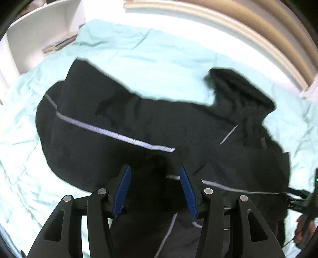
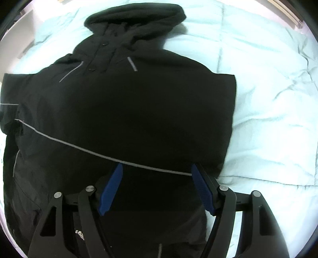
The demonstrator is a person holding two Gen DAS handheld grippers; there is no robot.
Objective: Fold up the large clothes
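A black hooded jacket (image 1: 119, 119) with thin grey reflective stripes lies spread on the bed. In the left wrist view one sleeve with a bright stripe (image 1: 111, 132) is folded across the body, and the hood (image 1: 242, 89) lies to the right. My left gripper (image 1: 154, 167) is open just above the jacket, with a dark bump of fabric between the blue pads (image 1: 122, 190) but not pinched. In the right wrist view the jacket (image 2: 139, 109) lies front up with its hood (image 2: 135, 15) at the top. My right gripper (image 2: 156, 165) hangs open over the lower body, near the right edge.
A pale teal quilt (image 1: 139, 59) (image 2: 268, 99) covers the bed around the jacket. A white shelf unit (image 1: 39, 23) stands at the far left and a wooden headboard (image 1: 258, 29) curves along the far side. A hand (image 1: 304, 230) shows at the right edge.
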